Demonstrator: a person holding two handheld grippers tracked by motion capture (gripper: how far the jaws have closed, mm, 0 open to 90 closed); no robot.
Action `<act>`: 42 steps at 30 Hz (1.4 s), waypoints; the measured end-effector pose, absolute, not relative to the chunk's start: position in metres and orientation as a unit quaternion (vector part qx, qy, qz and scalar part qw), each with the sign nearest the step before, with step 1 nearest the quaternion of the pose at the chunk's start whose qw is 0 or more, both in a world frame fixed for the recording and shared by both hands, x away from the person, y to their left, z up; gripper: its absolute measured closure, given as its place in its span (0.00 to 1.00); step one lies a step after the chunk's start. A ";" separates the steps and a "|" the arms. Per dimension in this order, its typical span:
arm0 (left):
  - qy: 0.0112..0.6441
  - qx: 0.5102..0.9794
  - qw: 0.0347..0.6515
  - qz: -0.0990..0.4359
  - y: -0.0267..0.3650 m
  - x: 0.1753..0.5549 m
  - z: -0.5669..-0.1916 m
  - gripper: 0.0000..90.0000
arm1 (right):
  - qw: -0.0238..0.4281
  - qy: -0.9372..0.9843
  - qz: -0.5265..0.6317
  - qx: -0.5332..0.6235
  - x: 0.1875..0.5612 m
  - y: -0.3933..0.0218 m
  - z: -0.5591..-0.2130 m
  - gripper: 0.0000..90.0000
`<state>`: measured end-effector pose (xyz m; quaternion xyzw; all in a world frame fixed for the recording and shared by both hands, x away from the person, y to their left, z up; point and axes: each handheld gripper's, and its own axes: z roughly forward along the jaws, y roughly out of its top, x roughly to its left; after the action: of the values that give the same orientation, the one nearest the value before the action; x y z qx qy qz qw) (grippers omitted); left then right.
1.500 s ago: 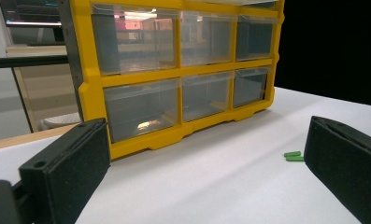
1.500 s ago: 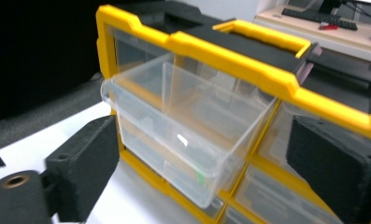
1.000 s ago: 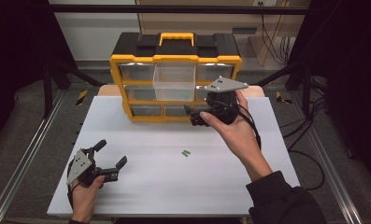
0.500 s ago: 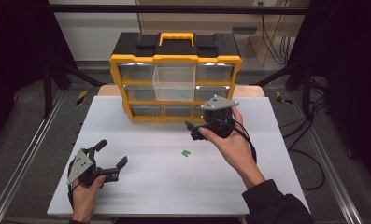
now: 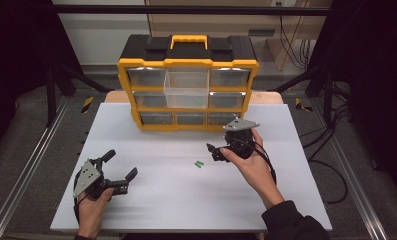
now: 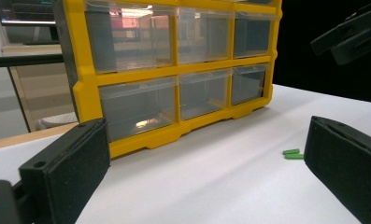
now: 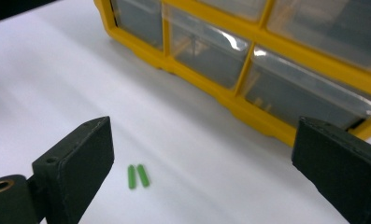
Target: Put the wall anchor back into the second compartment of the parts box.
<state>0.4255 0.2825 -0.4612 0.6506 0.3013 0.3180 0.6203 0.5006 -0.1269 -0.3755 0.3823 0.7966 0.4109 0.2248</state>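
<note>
Now the right gripper (image 5: 215, 151), a black two-jaw tool with a grey three-cornered plate on top, hangs over the white tabletop (image 5: 176, 200) with its jaws spread wide and nothing between them. Ahead of its jaws and slightly below, two small green plastic pegs (image 7: 138, 176) lie side by side on the white surface, touching or nearly so; in the high view the same pair (image 5: 199, 164) sits just to the left of that gripper's tips, apart from them. Beyond the jaws in the right gripper view stands the yellow-framed plastic organiser with clear drawers (image 7: 248, 70), its bottom row of drawers close in front.

Seen from above, the organiser (image 5: 188, 95) has a black top with a yellow handle, and one clear middle drawer (image 5: 186, 90) is pulled out toward the person.

Over at the near left of the table, the left gripper (image 5: 120, 170) is held low by the person's hand (image 5: 92, 210), its jaws likewise wide apart and empty. Along its jaws, the organiser (image 6: 174, 74) rises ahead and to the left, the green pegs (image 6: 293, 154) lie just beside its right-hand jaw, and the right gripper (image 6: 351, 35) shows high to the right.
</note>
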 end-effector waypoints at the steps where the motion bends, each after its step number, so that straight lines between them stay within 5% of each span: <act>1: 0.301 0.651 0.620 0.318 0.282 0.425 -0.461 0.00 | 0.224 0.798 0.409 0.383 0.501 -0.129 -0.378 0.07; 42: 0.301 0.650 0.621 0.318 0.283 0.425 -0.461 0.00 | 0.162 0.848 0.330 0.382 0.516 -0.109 -0.434 0.08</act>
<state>0.4255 0.2829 -0.4613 0.6498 0.3013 0.3176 0.6213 0.5164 -0.1087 -0.4339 0.3824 0.8477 0.3297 0.1624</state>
